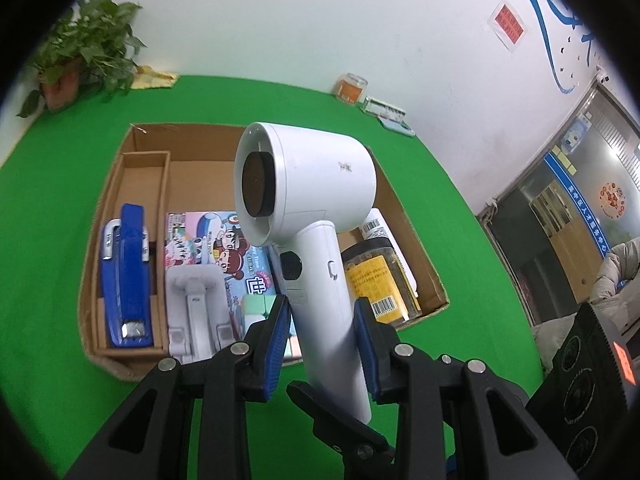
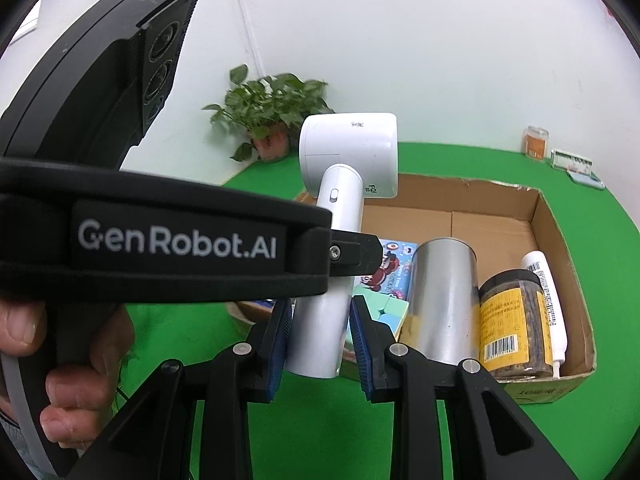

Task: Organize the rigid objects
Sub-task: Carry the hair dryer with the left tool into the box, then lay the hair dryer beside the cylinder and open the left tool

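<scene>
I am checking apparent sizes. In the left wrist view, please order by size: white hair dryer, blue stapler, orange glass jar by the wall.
1. White hair dryer, though nearness to the camera enlarges it.
2. Blue stapler.
3. Orange glass jar, far away.

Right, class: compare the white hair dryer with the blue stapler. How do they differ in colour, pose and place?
Colour: the hair dryer is white; the stapler is blue with silver metal parts.
Pose: the hair dryer stands upright; the stapler lies flat.
Place: the hair dryer is held in the air, left gripper and right gripper both clamped on its handle; the stapler rests in the cardboard box's narrow side compartment.
Shared: both are rigid.
</scene>
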`<state>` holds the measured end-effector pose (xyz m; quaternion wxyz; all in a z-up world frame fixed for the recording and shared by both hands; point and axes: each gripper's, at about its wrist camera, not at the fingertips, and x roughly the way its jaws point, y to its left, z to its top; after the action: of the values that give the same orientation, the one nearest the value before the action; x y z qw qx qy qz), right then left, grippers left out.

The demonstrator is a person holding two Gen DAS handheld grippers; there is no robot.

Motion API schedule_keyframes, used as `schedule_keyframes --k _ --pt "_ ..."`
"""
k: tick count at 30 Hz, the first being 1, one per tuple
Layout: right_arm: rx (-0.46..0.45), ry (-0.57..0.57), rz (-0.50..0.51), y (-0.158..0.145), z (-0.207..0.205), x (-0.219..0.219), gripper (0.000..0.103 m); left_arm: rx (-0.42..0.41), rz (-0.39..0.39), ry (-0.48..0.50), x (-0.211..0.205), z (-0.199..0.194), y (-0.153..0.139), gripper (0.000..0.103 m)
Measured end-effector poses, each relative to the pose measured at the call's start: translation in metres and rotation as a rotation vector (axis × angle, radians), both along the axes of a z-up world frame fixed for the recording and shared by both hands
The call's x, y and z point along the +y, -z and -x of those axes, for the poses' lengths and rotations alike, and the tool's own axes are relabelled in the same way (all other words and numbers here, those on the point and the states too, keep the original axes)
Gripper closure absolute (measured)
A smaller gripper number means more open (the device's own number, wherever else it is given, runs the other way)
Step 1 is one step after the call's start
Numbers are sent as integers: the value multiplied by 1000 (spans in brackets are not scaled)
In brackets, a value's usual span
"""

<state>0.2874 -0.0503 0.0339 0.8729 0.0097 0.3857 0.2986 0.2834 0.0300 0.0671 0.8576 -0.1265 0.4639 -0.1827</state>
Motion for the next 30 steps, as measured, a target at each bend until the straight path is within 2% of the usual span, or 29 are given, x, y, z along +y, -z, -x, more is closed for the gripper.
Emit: schedule_keyframes --k 12,20,30 --pt "158 55 10 45 -44 10 75 128 46 63 4 -47 47 72" --pt "194 80 13 59 -49 9 75 175 73 90 6 -60 63 71" --pt "209 131 17 57 -52 -11 75 192 93 137 -11 -75 69 70"
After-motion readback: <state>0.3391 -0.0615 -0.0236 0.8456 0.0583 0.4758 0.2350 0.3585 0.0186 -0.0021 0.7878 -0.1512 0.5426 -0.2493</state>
